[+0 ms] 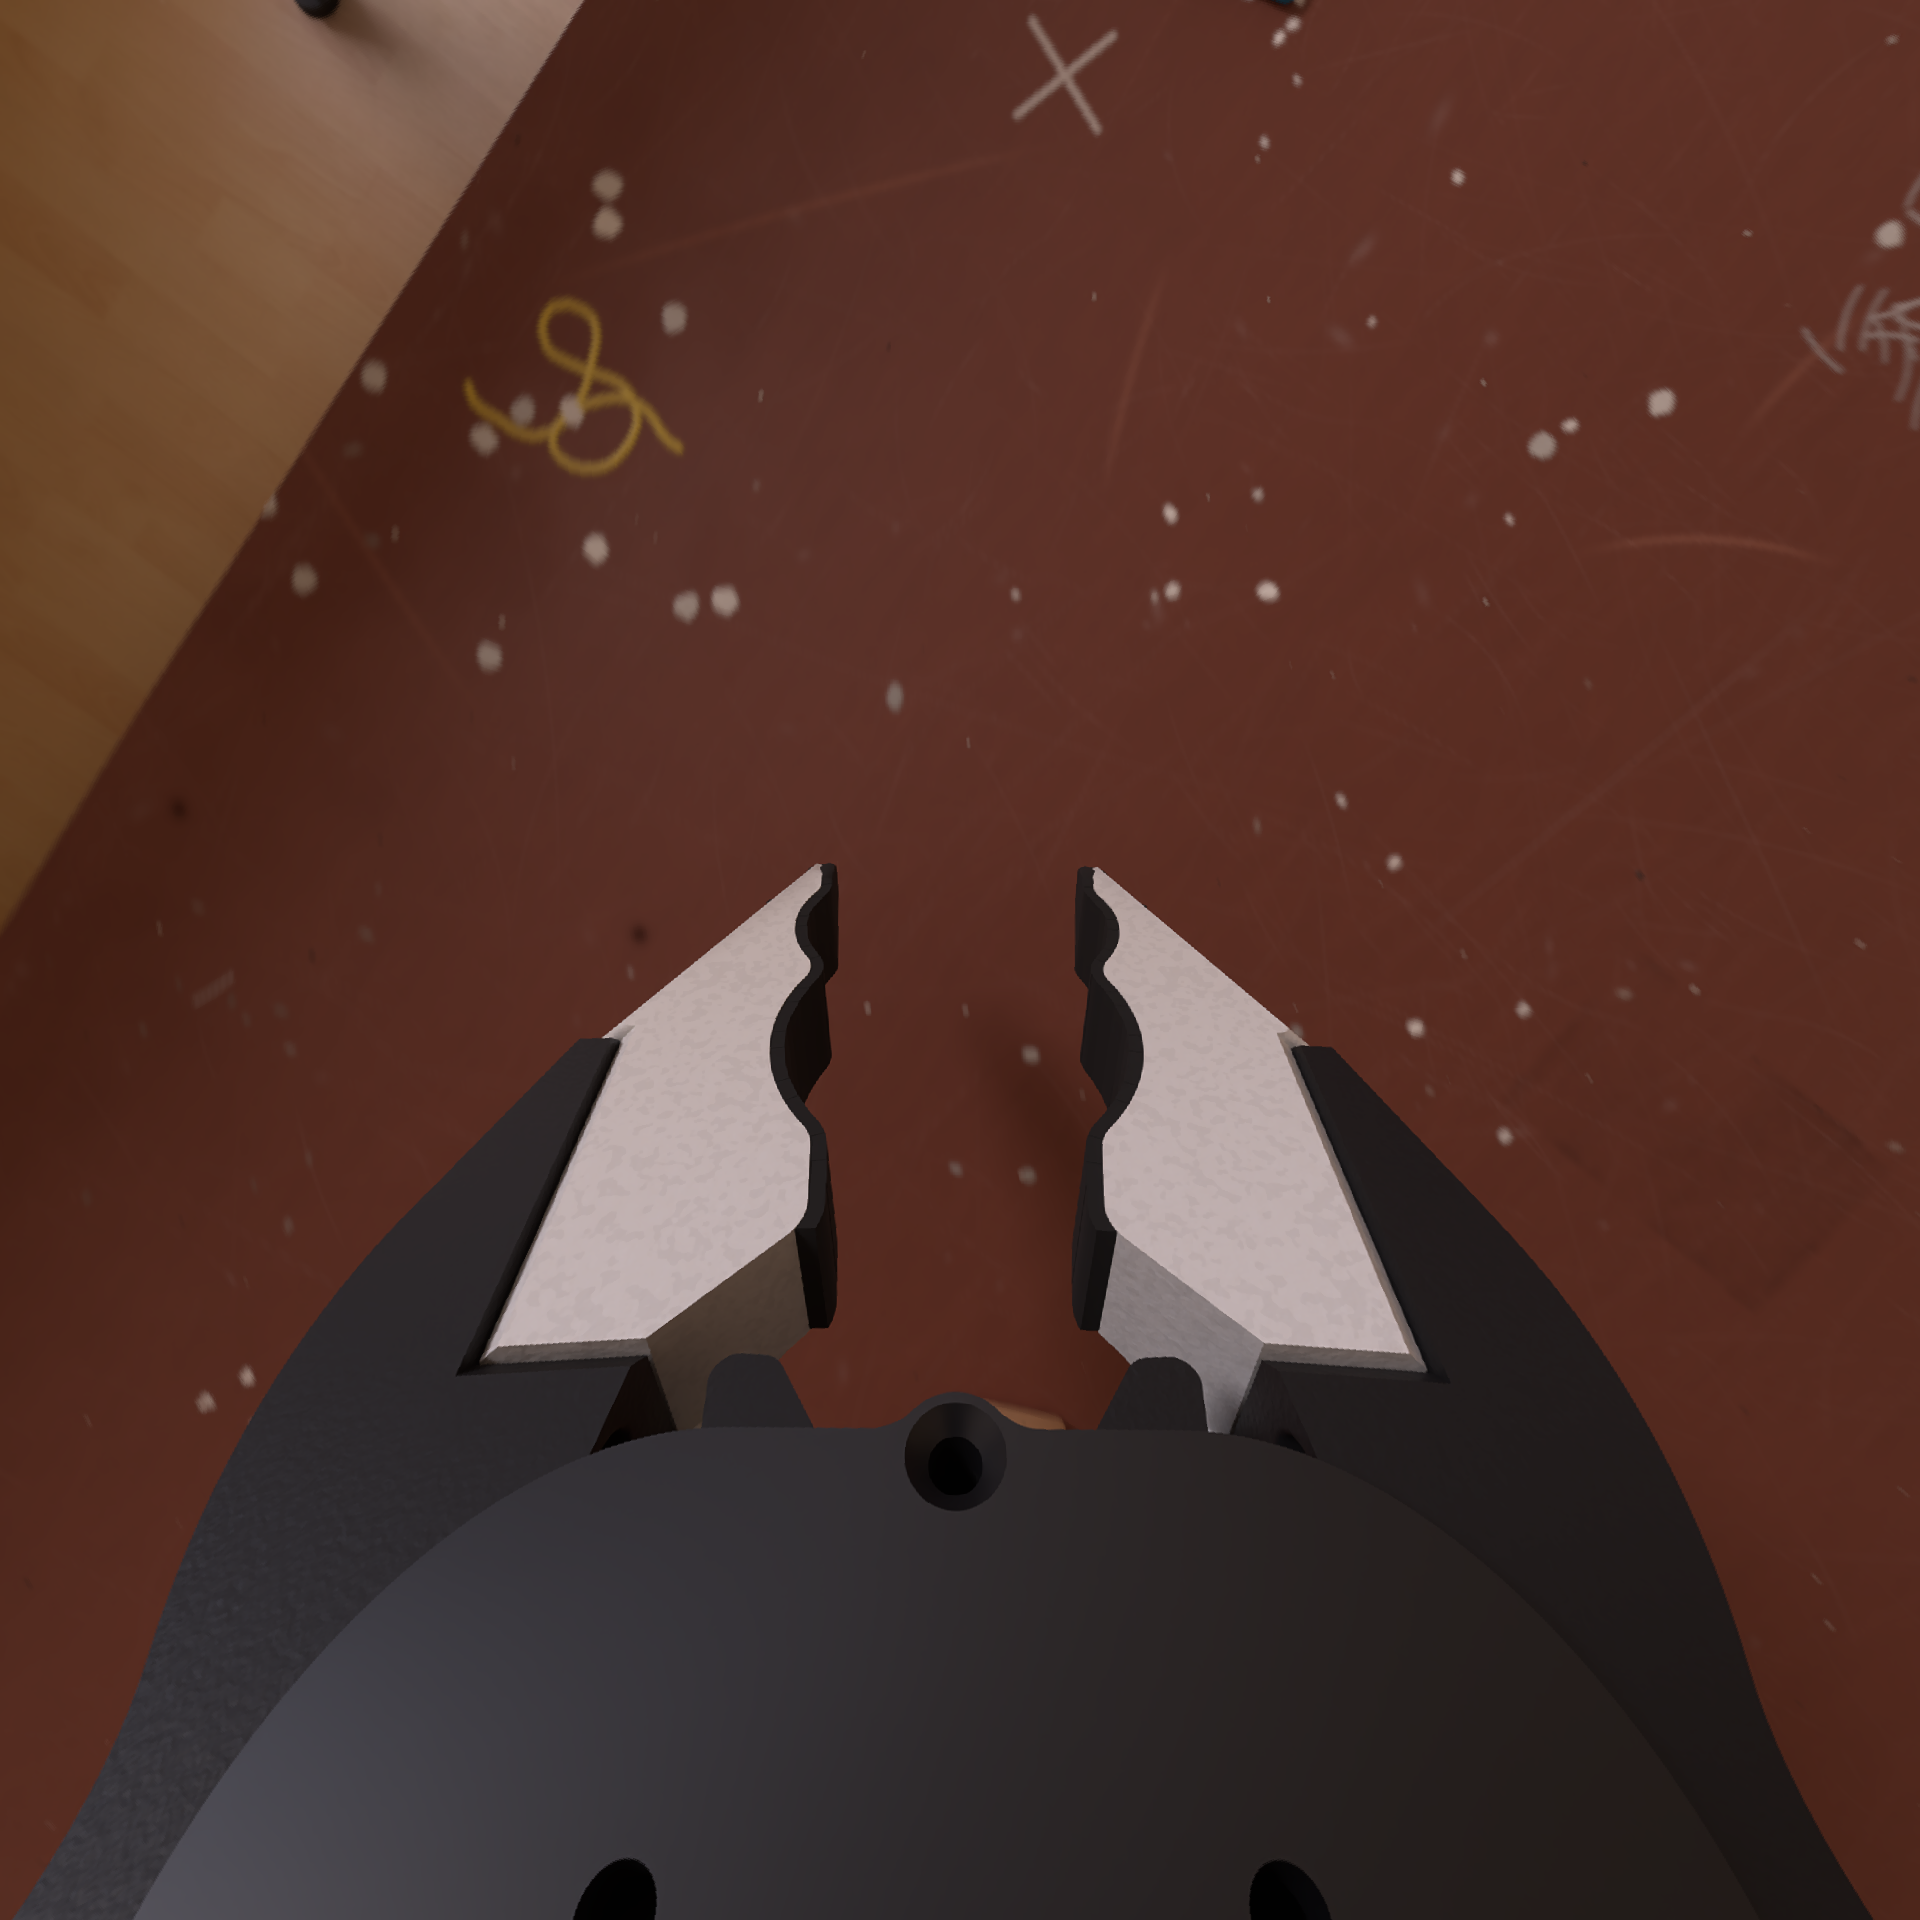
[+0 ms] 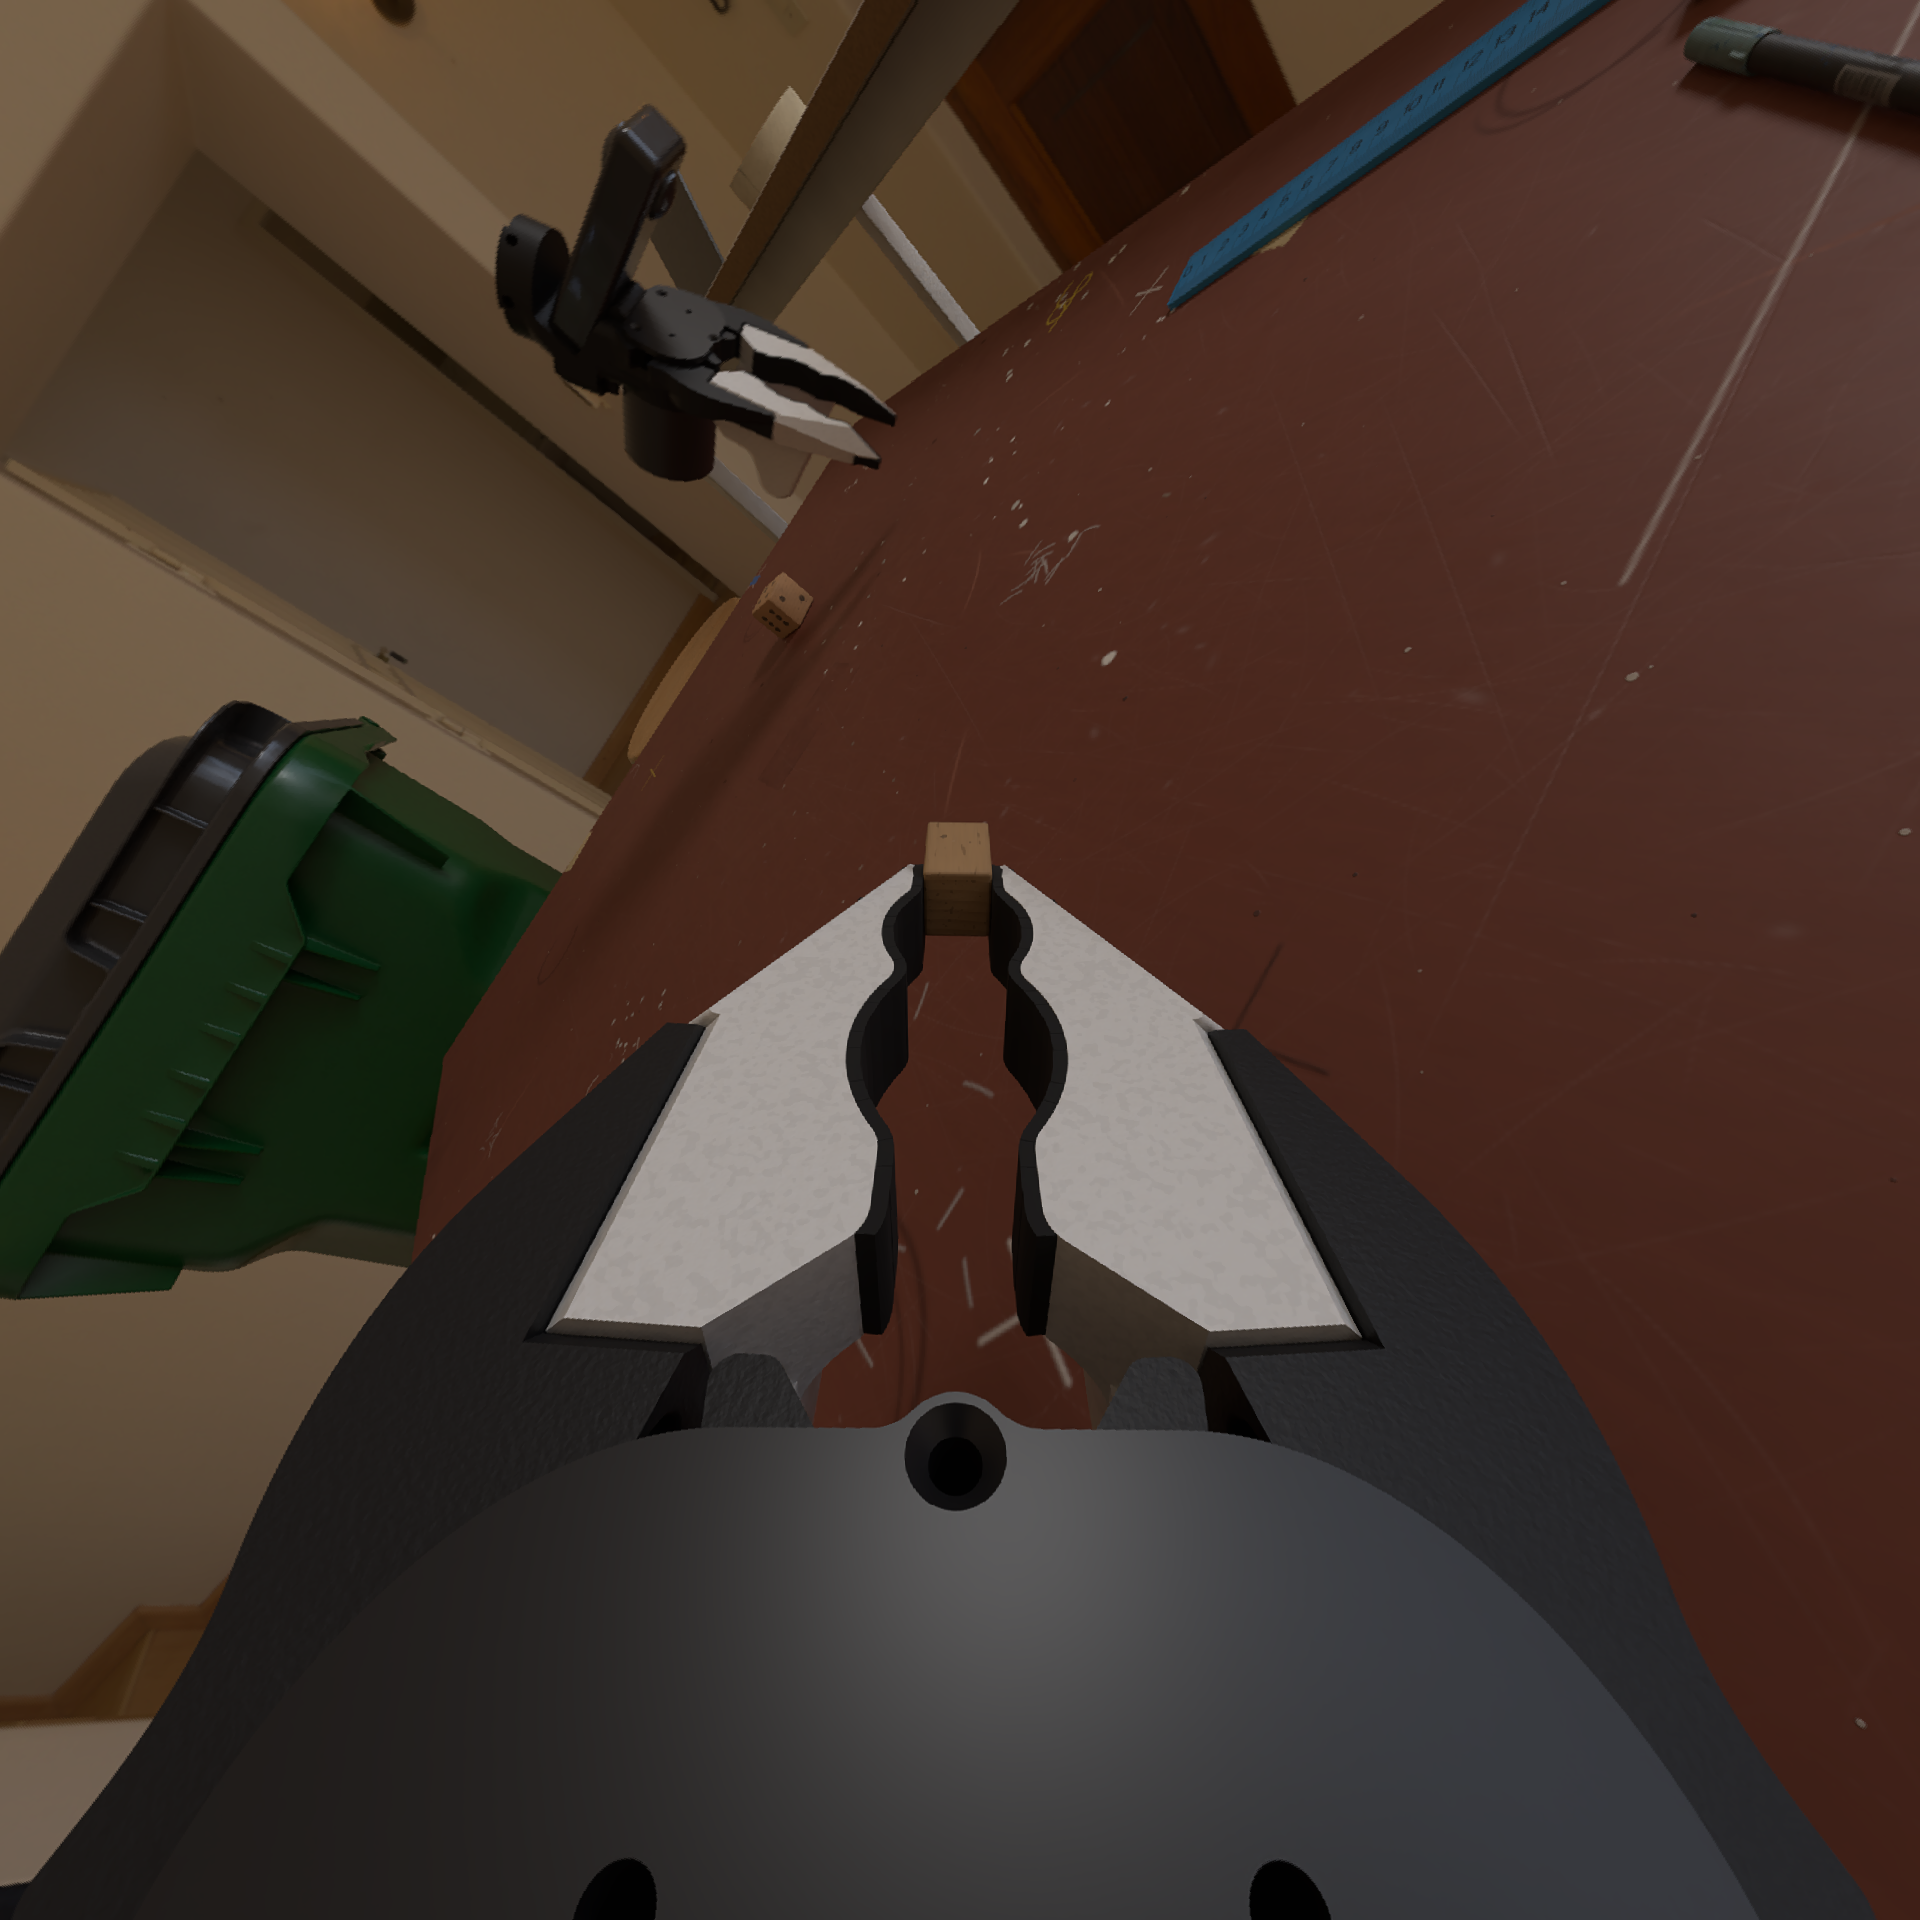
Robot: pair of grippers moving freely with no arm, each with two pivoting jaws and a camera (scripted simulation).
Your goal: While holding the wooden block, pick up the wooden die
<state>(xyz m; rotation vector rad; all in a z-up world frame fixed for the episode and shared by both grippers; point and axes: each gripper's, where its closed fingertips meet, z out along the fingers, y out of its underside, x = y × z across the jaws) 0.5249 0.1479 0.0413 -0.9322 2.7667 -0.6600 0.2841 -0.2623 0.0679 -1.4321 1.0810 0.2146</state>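
My right gripper (image 2: 957,883) is shut on a small plain wooden block (image 2: 957,878), pinched between its fingertips above the dark red table (image 2: 1351,831). The wooden die (image 2: 781,604), light wood with dark pips, sits on the table near its left edge, farther off. My left gripper (image 2: 871,436) shows in the right wrist view, open, hovering above the table edge beyond the die. In the left wrist view the left gripper (image 1: 956,883) is open and empty over the bare table (image 1: 1143,623). A sliver of light wood (image 1: 1023,1415) peeks out by its base.
A green bin (image 2: 260,987) stands beside the table on the left. A blue ruler (image 2: 1382,145) and a dark marker pen (image 2: 1808,57) lie at the far end. The table edge (image 1: 343,384) runs diagonally at the left, with wooden floor beyond it.
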